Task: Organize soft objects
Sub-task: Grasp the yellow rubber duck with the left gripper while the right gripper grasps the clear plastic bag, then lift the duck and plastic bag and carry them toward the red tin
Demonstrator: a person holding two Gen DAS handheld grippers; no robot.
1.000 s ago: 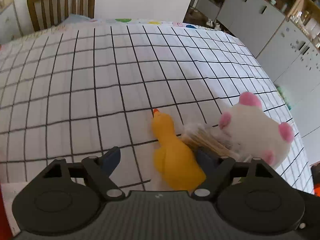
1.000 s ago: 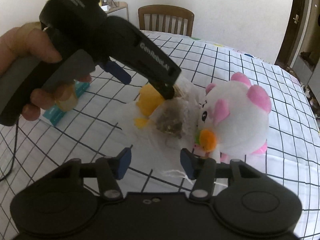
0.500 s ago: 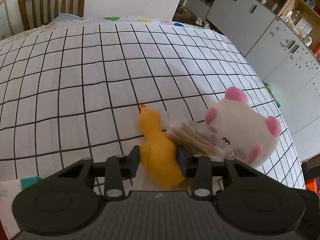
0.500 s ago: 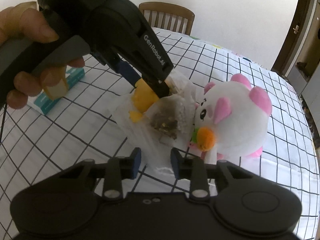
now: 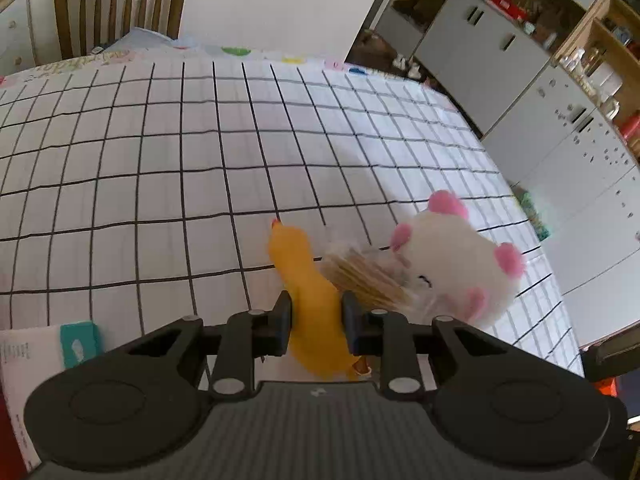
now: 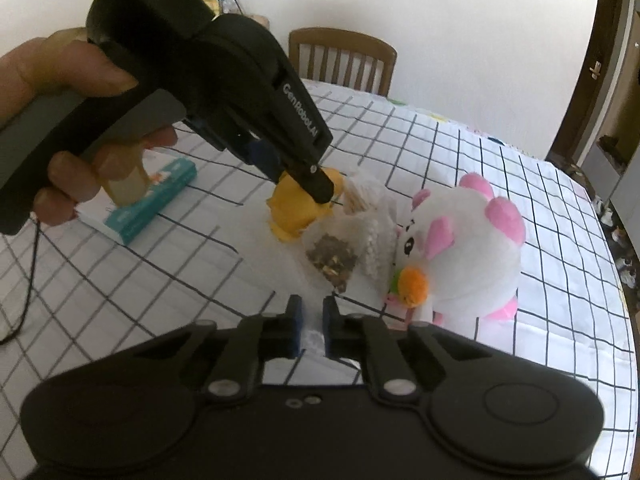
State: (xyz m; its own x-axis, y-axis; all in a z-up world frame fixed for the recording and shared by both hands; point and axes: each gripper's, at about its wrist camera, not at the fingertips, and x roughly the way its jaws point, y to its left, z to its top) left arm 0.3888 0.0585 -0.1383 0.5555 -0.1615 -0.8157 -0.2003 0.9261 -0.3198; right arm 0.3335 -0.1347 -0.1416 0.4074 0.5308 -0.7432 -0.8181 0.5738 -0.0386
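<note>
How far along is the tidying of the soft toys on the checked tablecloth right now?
Nothing looks sorted yet. The white plush toy sits beside the clear bag on the tablecloth. In hand: the left gripper is closing on the yellow duck, and the right gripper is closing on the bag's near edge. Left to do: move the duck, the bag and the plush toy to their places.

1. Your left wrist view sits just behind the left tool (image 5: 315,322) and looks steeply down across the checked worktop (image 5: 160,152) toward a chair (image 5: 120,4) and grey cabinets (image 5: 480,44).
2. Your right wrist view sits just behind the right tool (image 6: 311,330) and looks down toward a white wall, close in.
3. Both views share the yellow duck (image 5: 308,280) (image 6: 296,212), the clear bag (image 5: 368,276) (image 6: 352,240) and the white plush (image 5: 456,264) (image 6: 468,248); the right view also shows your left hand (image 6: 68,128).
</note>
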